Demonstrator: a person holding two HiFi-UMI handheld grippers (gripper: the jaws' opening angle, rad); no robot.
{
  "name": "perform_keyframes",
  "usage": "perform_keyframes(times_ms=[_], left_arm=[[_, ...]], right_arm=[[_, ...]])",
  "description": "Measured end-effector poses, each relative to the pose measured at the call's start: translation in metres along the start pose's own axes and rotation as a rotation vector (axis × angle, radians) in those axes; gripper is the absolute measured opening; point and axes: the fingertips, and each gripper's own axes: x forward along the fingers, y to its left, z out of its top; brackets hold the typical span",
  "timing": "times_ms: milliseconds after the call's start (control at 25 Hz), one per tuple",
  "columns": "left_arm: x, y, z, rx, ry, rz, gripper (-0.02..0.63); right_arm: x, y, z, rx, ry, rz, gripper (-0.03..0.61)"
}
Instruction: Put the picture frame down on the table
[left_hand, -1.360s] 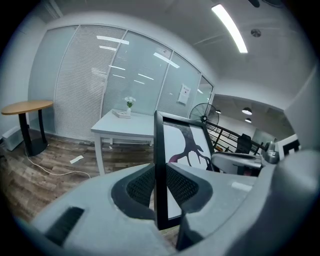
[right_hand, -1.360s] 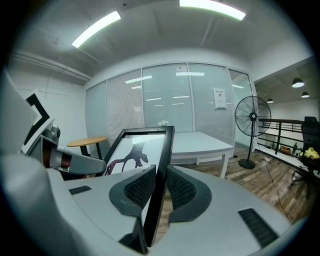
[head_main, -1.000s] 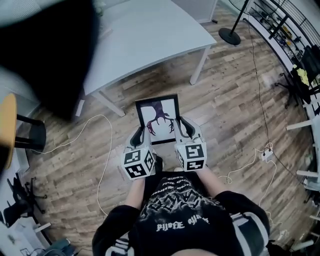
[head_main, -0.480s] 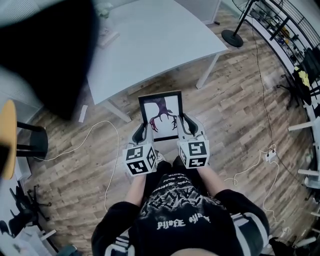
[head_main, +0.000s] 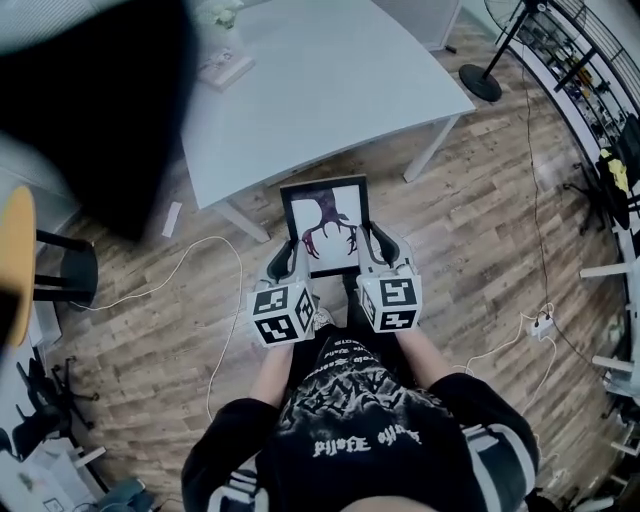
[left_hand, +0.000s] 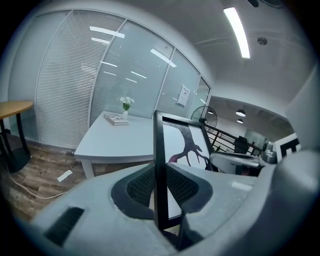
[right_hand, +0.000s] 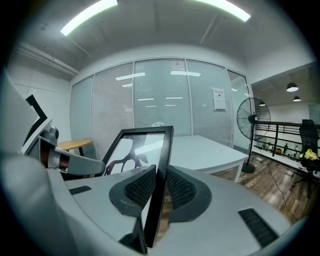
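The left tool (head_main: 283, 263) and right tool (head_main: 381, 246) each clamp a side of the picture frame (head_main: 325, 226), held near the table's (head_main: 330, 90) edge.

The picture frame (head_main: 325, 225) sits between the left gripper (head_main: 283, 260) and the right gripper (head_main: 379, 242), above the floor (head_main: 480, 230), just before the table (head_main: 330, 90). A book (head_main: 226, 69) lies on the table's far left.

Left tongs (head_main: 285, 258), right tongs (head_main: 377, 243), both gripping
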Motion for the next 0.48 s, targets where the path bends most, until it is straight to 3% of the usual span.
perform_keyframes(times_ms=[480], left_arm=[[0.084,0.021,0.047,-0.054,-0.002,0.151,0.080]], right_arm=[[0.110,-0.037,0.029,-0.012,0.032,0.155,0.067]])
